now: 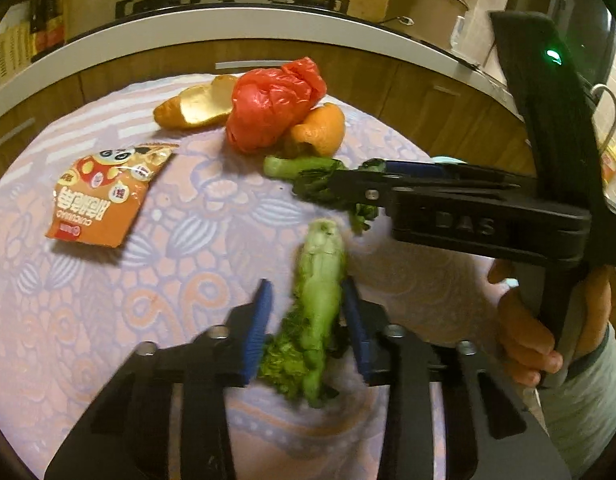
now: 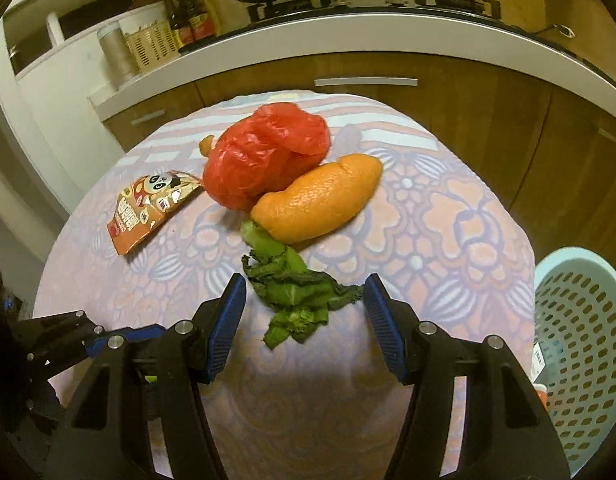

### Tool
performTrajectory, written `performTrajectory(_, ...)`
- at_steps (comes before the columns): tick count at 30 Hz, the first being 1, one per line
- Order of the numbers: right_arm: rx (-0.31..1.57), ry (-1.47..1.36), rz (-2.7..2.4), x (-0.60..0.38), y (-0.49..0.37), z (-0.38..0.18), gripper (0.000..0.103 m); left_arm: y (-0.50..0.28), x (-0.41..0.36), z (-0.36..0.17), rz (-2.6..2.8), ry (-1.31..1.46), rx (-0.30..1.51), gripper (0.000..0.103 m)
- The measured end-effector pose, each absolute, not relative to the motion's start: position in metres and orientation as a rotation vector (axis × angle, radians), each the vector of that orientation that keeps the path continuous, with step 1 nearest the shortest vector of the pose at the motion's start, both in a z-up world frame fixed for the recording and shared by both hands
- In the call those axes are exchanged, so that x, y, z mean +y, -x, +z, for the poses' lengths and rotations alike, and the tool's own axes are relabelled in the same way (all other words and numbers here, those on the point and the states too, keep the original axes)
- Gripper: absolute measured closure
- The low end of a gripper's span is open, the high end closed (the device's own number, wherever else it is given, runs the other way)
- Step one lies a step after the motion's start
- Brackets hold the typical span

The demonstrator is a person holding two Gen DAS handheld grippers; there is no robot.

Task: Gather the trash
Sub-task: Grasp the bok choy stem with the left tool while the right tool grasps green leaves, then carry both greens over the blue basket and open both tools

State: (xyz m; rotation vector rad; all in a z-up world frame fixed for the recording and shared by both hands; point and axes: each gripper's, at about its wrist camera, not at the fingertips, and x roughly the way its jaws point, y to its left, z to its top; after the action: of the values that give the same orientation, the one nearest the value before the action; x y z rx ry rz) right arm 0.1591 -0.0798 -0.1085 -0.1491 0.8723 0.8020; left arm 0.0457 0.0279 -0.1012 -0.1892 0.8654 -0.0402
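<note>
Left gripper [image 1: 306,334]: nearest the left wrist camera; blue-padded fingers [image 1: 258,330] stand on either side of a pale green vegetable stalk [image 1: 320,280]. Right pad appears to touch the stalk, left pad shows a sliver of gap; the picture is blurred, so a firm pinch cannot be confirmed.
Vegetable stalk: lies on the tabletop [image 1: 108,320] near its near edge, leafy end toward the camera, cut end pointing at the far edge.
Right gripper [image 2: 304,308]: fingers [image 2: 228,312] spread wide, one on each side of a dark green leaf scrap [image 2: 296,296]; pads clear of it.
Leaf scrap: flat on the tabletop, its stem end touching the orange peel [image 2: 316,204].
Orange peel: mid-tabletop, resting against the red plastic bag [image 2: 264,156].
Red plastic bag: crumpled, toward the far edge; a second peel piece [image 1: 196,106] lies just beside it on the left.
Snack wrapper [image 1: 104,196]: orange, torn open, flat near the left edge, well apart from the other items.
Basket [image 2: 580,344]: pale blue, perforated, off the tabletop beyond its right edge.
Hand [image 1: 524,332]: grips the right gripper's handle.
</note>
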Motion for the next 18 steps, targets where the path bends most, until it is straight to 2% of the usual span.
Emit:
performTrajectory(2, 0.884, 0.173, 0.790, -0.075, -0.160, -0.112, 0.052, -0.044, 0.029, -0.101, -0.036, 0.196, 0.860, 0.080)
performTrajectory(4, 0.878, 0.195, 0.790, -0.072, -0.158, -0.111, 0.063, -0.042, 0.030, -0.099, -0.026, 0.195, 0.854, 0.081)
performTrajectory(8, 0.869, 0.236, 0.794, -0.066, -0.151, -0.112, 0.077, -0.034, 0.042, -0.091, 0.000, 0.212, 0.827, 0.084)
performTrajectory(9, 0.866, 0.243, 0.801, -0.065, -0.149, -0.112, 0.084, -0.032, 0.045, -0.088, 0.008, 0.214, 0.820, 0.084)
performTrajectory(13, 0.840, 0.226, 0.817, -0.066, -0.139, -0.106, 0.088, -0.027, 0.058, -0.080, 0.029, 0.248, 0.793, 0.085)
performTrajectory(18, 0.800, 0.182, 0.845, -0.076, -0.123, -0.091, 0.089, -0.024, 0.064, -0.069, 0.020, 0.253, 0.759, 0.085)
